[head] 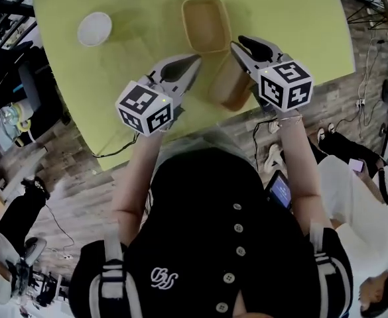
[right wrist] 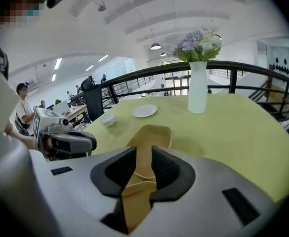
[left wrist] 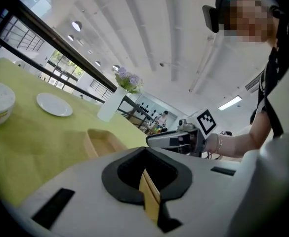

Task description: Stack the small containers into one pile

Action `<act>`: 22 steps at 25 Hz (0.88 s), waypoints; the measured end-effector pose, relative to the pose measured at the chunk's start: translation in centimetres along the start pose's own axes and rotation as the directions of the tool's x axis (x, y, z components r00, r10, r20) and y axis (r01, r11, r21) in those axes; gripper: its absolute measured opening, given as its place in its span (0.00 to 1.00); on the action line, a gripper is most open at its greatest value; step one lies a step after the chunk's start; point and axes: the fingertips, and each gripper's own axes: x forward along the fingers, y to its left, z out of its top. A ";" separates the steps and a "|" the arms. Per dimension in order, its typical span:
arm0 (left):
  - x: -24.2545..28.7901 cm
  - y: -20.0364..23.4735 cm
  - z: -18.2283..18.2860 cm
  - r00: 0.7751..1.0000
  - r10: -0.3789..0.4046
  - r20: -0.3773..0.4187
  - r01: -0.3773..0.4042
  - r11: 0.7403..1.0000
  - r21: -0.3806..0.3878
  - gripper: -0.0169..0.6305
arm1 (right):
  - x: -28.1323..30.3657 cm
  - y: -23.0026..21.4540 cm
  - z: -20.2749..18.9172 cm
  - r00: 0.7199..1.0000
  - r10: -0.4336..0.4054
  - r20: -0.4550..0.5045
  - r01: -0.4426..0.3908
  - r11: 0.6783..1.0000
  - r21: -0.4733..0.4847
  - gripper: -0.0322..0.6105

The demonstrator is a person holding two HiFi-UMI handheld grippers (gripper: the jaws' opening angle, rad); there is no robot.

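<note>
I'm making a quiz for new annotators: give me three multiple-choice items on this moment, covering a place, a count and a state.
1. Where is the white bowl? A on the table; B on the floor; C in a gripper.
2. How many tan containers show? A one; B two; C four.
3. The left gripper is: A wide open, empty; B out of view; C shut on a tan wall.
Answers: 1 A, it rests on the green tabletop. 2 B, a resting container lies on the table and a lifted container is held off it. 3 C, its own view shows a tan wall pinched between closed jaws.
</note>
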 end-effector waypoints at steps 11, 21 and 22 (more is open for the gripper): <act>0.5 2.7 -1.4 0.998 0.037 -0.058 -0.041 0.996 -0.074 0.04 | 5.9 -3.8 1.2 0.996 0.034 -0.083 -0.024 0.993 0.116 0.19; 0.5 5.0 -2.0 0.993 0.093 -0.068 -0.101 0.987 -0.127 0.04 | 8.5 -6.3 -0.6 0.982 0.036 -0.185 -0.008 0.988 0.154 0.19; 0.5 5.2 -2.1 0.993 0.097 -0.069 -0.105 0.986 -0.131 0.04 | 8.7 -6.3 -0.8 0.980 0.041 -0.196 -0.010 0.988 0.154 0.19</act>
